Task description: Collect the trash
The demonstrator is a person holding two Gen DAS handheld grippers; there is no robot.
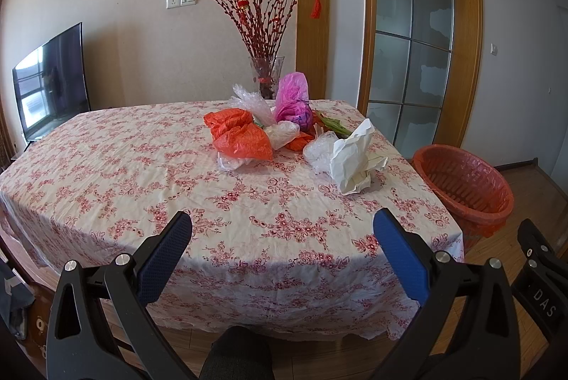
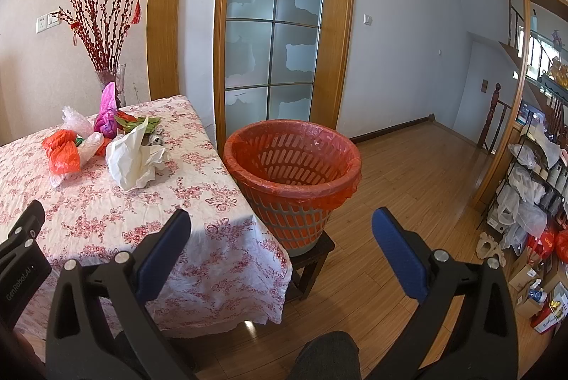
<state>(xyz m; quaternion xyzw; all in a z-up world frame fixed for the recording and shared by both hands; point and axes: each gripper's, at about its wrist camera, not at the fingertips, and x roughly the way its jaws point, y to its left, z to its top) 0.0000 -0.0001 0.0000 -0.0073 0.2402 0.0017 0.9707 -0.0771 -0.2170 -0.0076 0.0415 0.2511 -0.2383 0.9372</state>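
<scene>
A heap of trash lies at the far side of the flowered table (image 1: 142, 188): an orange plastic bag (image 1: 241, 135), a pink bag (image 1: 293, 103), clear bags (image 1: 248, 103), green scraps (image 1: 333, 124) and crumpled white paper (image 1: 355, 160). The paper also shows in the right wrist view (image 2: 133, 156). An orange-lined waste basket (image 2: 294, 167) stands on a low stool right of the table; it also shows in the left wrist view (image 1: 465, 181). My left gripper (image 1: 282, 231) is open and empty above the table's near edge. My right gripper (image 2: 280, 231) is open and empty, short of the basket.
A glass vase of red branches (image 1: 266, 75) stands behind the trash. A TV (image 1: 49, 78) is at the left. A glass door (image 2: 273, 25) is behind the basket. A cluttered shelf rack (image 2: 532, 188) stands at the far right on the wooden floor (image 2: 408, 174).
</scene>
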